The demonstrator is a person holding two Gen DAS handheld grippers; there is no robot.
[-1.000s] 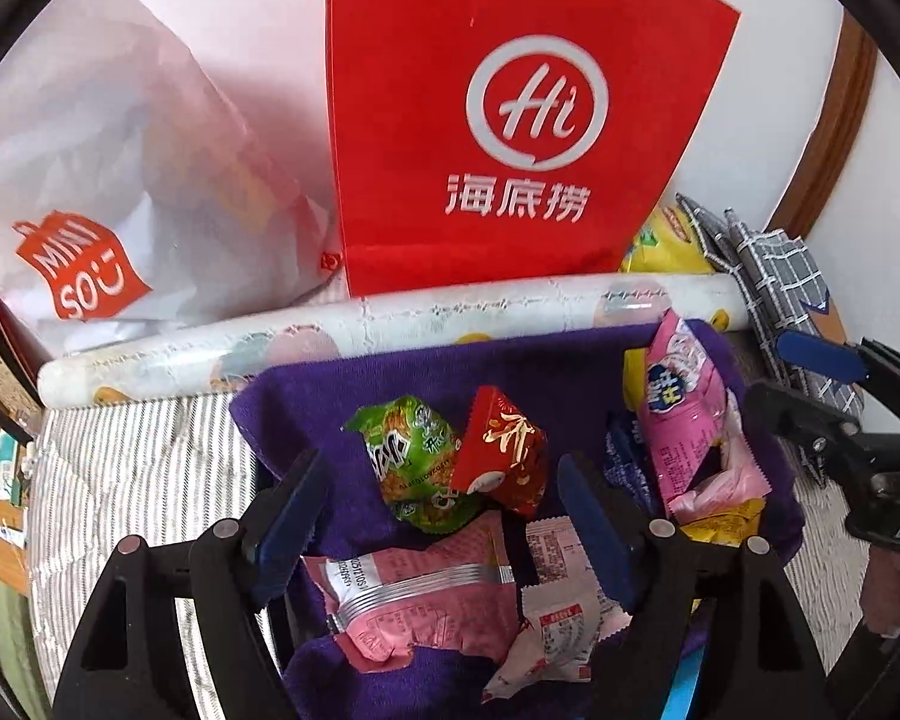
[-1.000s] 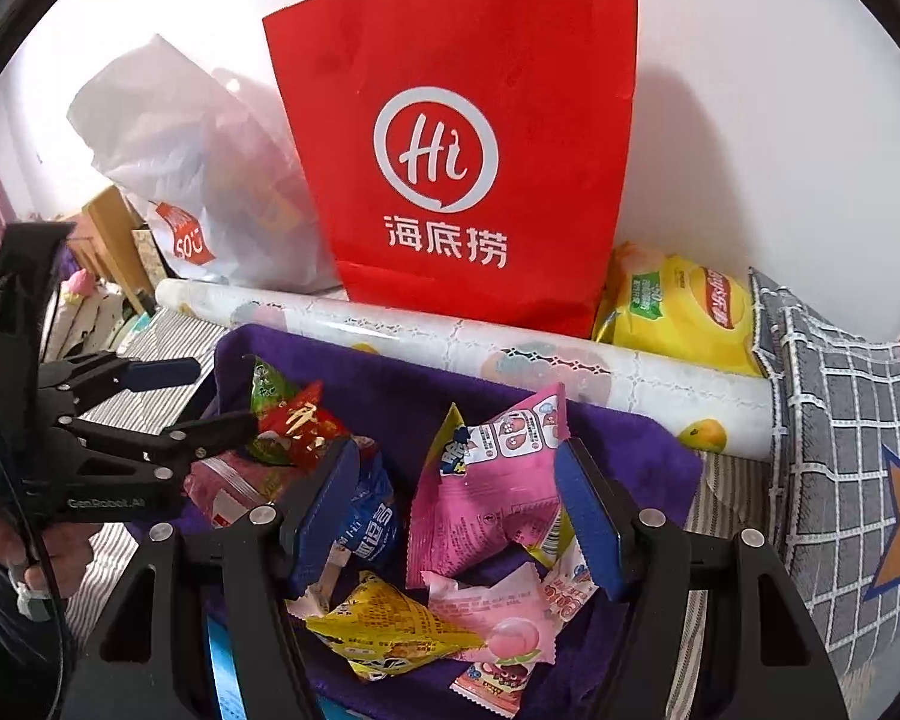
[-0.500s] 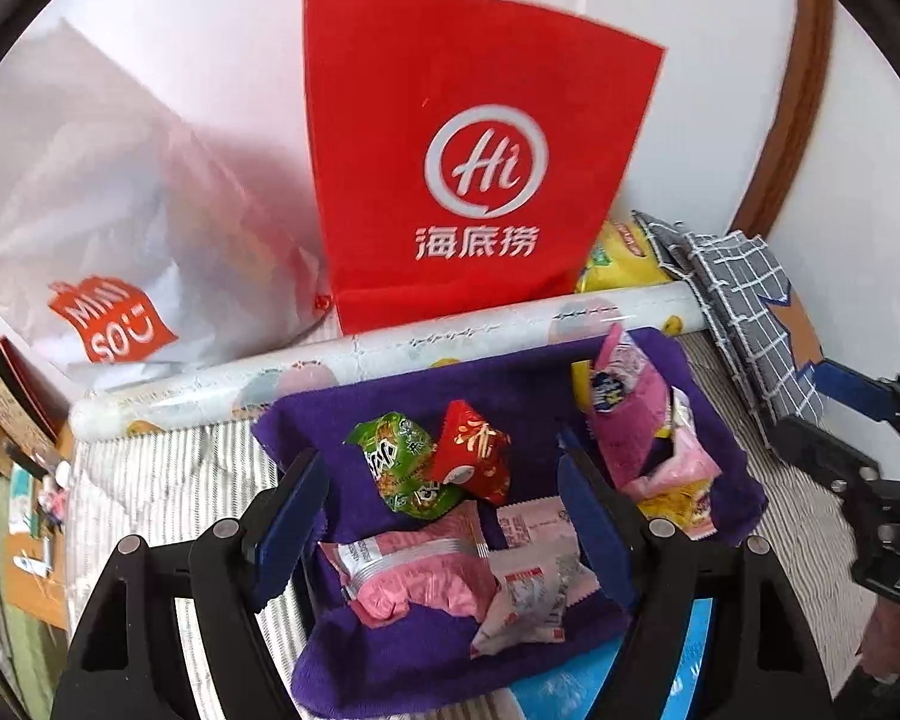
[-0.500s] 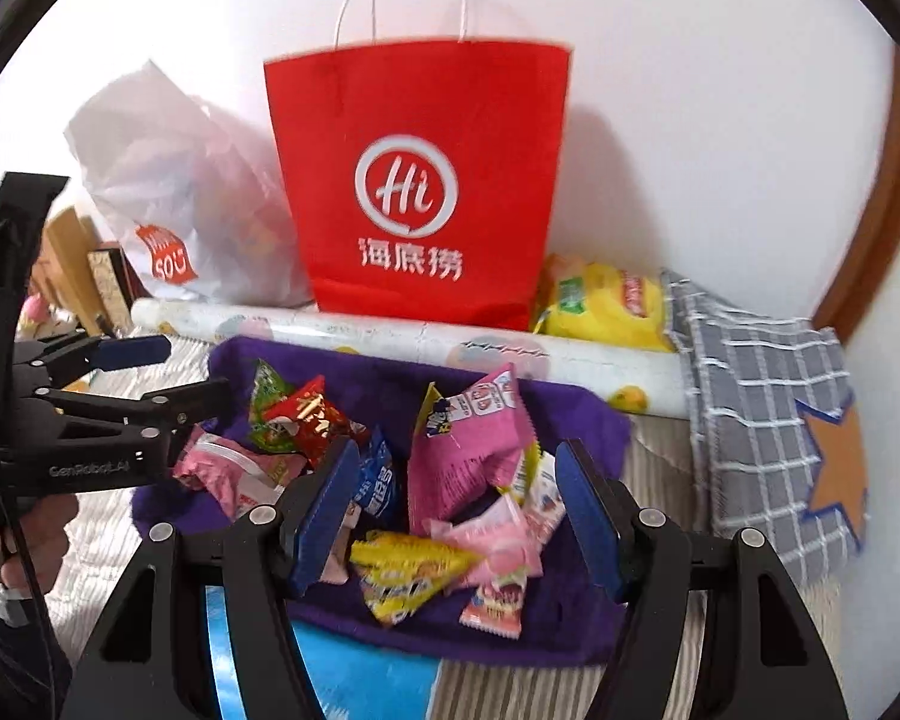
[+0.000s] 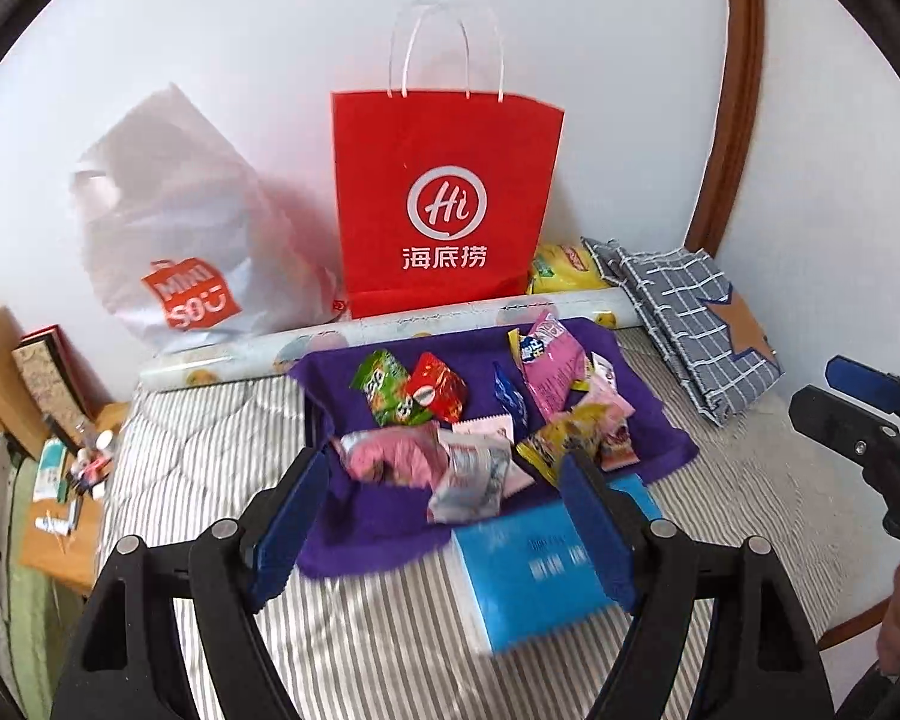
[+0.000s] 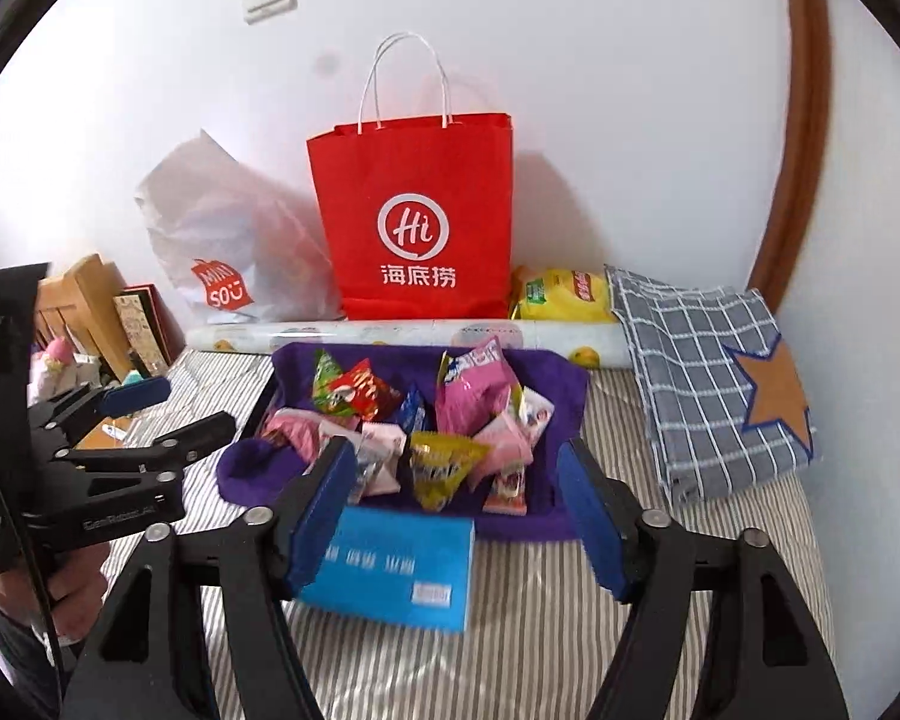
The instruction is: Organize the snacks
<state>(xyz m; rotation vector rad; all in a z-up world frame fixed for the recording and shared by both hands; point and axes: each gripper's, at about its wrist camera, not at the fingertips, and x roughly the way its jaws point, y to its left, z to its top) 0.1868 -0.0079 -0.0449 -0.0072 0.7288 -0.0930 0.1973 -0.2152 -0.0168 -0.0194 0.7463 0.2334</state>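
Several snack packets lie on a purple cloth [image 5: 660, 414] [image 6: 564, 384] over a blue box [image 5: 534, 576] [image 6: 390, 564] on a striped bed. Among them are a green packet [image 5: 384, 387] [image 6: 327, 375], a red packet [image 5: 435, 393] [image 6: 369, 390], a tall pink packet [image 5: 549, 366] [image 6: 471, 384] and a yellow packet [image 5: 561, 435] [image 6: 441, 465]. My left gripper [image 5: 444, 510] [image 6: 168, 411] hangs above the near edge of the cloth, jaws opening, nothing between them. My right gripper [image 6: 456, 510] [image 5: 822, 393] is likewise back from the pile, jaws opening and empty.
A red paper bag [image 5: 444, 210] [image 6: 417, 216] and a white plastic bag [image 5: 192, 240] [image 6: 234, 246] stand against the wall behind a rolled sheet [image 5: 390, 330]. A yellow chip bag [image 6: 564, 294] and checked fabric [image 6: 714, 384] lie right. A cluttered shelf [image 5: 42, 420] stands left.
Both grippers have pulled back and up from the snack pile, so the whole cloth, the blue box and the bags' tops now show. Both sets of jaws stand slightly wider.
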